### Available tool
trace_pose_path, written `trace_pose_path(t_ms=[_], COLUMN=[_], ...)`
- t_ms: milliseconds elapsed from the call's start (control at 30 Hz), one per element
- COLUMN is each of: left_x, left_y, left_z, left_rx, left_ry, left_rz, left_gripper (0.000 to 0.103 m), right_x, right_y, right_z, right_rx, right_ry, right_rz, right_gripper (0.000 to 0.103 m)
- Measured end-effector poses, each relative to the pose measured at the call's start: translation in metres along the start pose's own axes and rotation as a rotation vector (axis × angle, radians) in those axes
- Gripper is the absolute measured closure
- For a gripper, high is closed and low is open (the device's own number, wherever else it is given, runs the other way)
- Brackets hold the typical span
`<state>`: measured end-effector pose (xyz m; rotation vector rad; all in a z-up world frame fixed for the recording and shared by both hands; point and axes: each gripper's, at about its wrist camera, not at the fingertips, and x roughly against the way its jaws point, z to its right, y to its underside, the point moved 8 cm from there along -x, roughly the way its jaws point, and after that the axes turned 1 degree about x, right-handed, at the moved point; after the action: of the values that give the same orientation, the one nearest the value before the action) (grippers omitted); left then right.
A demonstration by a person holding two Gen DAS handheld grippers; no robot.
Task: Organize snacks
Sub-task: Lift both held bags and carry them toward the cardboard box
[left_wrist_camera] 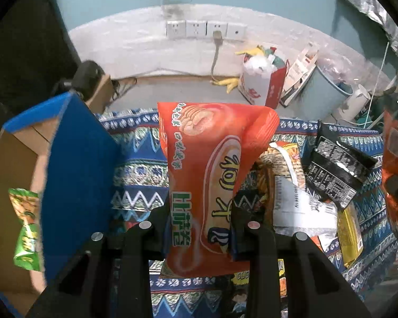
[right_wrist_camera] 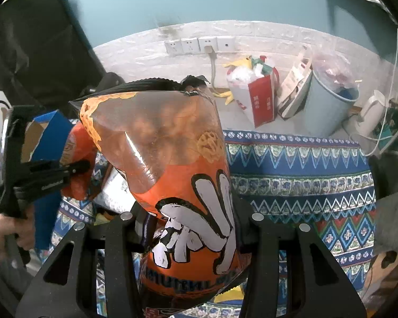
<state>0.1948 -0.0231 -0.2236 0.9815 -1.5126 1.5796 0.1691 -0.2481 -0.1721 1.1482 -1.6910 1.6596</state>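
Both grippers loaded at once, presumably to feed the blue cardboard box on the left, where a green snack packet already lies. Left gripper clamped shut on a red crisp bag, held upright above the patterned cloth beside the box. Right gripper pinching an orange snack bag with a clear window. Chinese characters printed on both, not reliably readable. More packets heaped at right
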Motion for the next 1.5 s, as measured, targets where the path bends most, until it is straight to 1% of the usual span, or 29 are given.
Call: trace_pose_path(t_ms=[267, 600, 1033, 1267, 1500], left_x=[0.037, 0.074, 0.114, 0.131, 0.140], left_y=[-0.005, -0.004, 0.006, 0.016, 0.028], left_z=[-0.006, -0.021, -0.071, -0.099, -0.134], left_rx=[-0.039, -0.050, 0.029, 0.071, 0.116], left_ry=[-0.035, -0.062, -0.045, -0.041, -0.056], left_rz=[0.089, 0.152, 0.189, 0.209, 0.219], left_gripper=[0.070, 0.070, 0.070, 0.070, 0.070], right_x=[0.006, 0.008, 0.004, 0.001, -0.003], right_y=[-0.012, -0.024, -0.037, -0.045, -0.055], right_z=[-0.017, -0.048, -0.111, -0.152, -0.198], right_rx=[0.019, 0.054, 0.127, 0.165, 0.202], right_ry=[-0.004, -0.024, -0.068, -0.096, -0.138], right_rz=[0.025, 0.046, 0.049, 0.050, 0.050], right_gripper=[0.059, 0.059, 0.059, 0.059, 0.059])
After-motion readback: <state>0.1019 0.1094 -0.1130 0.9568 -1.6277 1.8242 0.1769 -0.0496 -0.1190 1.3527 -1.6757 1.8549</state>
